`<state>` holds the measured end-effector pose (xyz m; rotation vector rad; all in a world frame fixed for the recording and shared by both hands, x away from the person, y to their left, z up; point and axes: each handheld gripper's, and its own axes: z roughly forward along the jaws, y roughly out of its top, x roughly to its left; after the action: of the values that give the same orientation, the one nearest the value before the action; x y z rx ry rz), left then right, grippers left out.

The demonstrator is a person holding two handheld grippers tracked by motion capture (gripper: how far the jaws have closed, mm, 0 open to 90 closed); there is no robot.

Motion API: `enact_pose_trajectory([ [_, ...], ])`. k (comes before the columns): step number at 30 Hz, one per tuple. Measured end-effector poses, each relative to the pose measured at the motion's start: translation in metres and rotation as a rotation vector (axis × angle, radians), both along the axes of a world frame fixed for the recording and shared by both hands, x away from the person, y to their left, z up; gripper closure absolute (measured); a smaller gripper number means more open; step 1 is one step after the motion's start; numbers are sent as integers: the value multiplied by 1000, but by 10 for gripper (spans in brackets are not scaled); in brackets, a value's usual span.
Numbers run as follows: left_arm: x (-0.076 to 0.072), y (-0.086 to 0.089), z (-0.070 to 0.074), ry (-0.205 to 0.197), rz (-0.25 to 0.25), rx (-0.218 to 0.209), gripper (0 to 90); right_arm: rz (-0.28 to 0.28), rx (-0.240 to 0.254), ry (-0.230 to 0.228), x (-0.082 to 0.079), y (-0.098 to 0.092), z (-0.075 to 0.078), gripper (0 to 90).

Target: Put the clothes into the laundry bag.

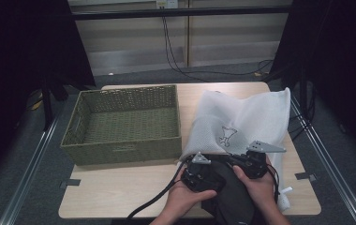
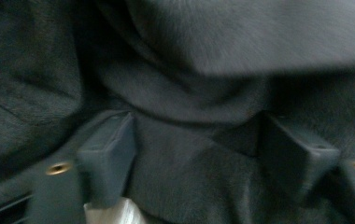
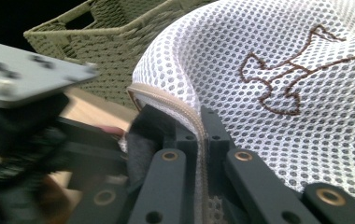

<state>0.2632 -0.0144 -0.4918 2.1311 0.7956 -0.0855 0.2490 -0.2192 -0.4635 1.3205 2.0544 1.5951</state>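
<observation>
Your left gripper (image 2: pixel 192 154), jaws released and apart, has the dark garment (image 2: pixel 185 93) bunched directly ahead and between them, unpinched. Your right gripper (image 3: pixel 202 140), beside it, is clenched on the zipper edge (image 3: pixel 175 106) of the white mesh bag (image 1: pixel 241 122), whose mouth lies just beyond the garment; the wicker basket (image 1: pixel 120 152) stands farther left.

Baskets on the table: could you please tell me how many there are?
1. The green woven basket sits on the table's left half, beside the white mesh bag. Nothing suggests another hidden one.
</observation>
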Motion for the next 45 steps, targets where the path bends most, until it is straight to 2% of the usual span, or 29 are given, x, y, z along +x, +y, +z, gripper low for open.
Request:
enact_pose_trajectory([
  [3,0,-5,4,-74,-5,17,636,24,18,-5,-1,0,3,888],
  [4,1,-4,9,-100,-6,4,734,30,23,-10,-2,0,5,888],
  [5,2,-1,14,-114,18,-32,776,40,21,-21,-4,0,9,887],
  [8,6,15,42,-191,88,-222,791,48,27,-54,-10,-3,21,888],
  [9,8,18,49,-224,101,-235,791,49,31,-71,-12,-5,25,888],
  [10,10,21,57,-269,140,-256,790,43,45,-84,-14,-7,28,888],
  [11,11,21,58,-279,153,-264,789,24,65,-95,-16,-10,32,888],
  [12,16,19,55,-270,153,-235,787,17,67,-98,-16,-12,34,888],
  [13,20,13,47,-237,137,-185,784,4,75,-93,-15,-12,35,888],
  [15,28,1,18,-152,64,-24,774,9,65,-71,-12,-12,28,888],
  [16,29,-2,3,-130,37,13,766,12,60,-59,-10,-11,22,888],
  [17,28,0,-4,-145,40,-17,759,13,52,-45,-9,-10,17,888],
  [20,31,10,4,-84,59,-85,693,10,33,-28,-6,-9,11,888],
  [23,25,23,24,-103,22,-132,451,-2,36,-36,-5,-11,12,888],
  [24,21,28,30,-105,15,-163,382,-4,37,-36,-5,-12,12,888],
  [26,11,33,36,-82,11,-186,273,-6,41,-32,-4,-12,11,888],
  [28,1,27,29,0,-24,-157,155,-6,38,-30,-3,-11,10,887],
  [29,-3,20,22,48,-42,-121,81,-9,40,-30,-3,-9,9,887],
  [30,-8,13,15,81,-47,-90,54,-11,40,-30,-2,-8,9,887],
  [31,-10,7,8,83,-57,-57,43,-4,37,-26,-3,-7,9,887],
  [32,-13,1,3,69,-53,-46,38,-3,32,-30,-2,-6,9,887],
  [34,-13,-4,0,41,-57,-33,77,3,25,-30,-3,-3,9,887],
  [35,-13,-5,0,24,-54,-23,139,9,17,-31,-3,-2,9,887],
  [37,-14,-11,2,-32,-70,6,301,16,21,-26,-3,0,8,887],
  [39,-15,-14,5,-78,-96,11,483,21,23,-25,-2,0,8,887],
  [40,-14,-14,7,-96,-97,-6,594,25,25,-27,-1,-1,9,887],
  [41,-12,-12,8,-86,-91,-27,691,23,30,-31,-2,-1,10,887],
  [43,-6,-6,12,-86,-65,-73,758,23,26,-47,-4,-3,13,887],
  [45,-1,5,26,-149,3,-140,774,22,30,-62,-8,-6,17,887],
])
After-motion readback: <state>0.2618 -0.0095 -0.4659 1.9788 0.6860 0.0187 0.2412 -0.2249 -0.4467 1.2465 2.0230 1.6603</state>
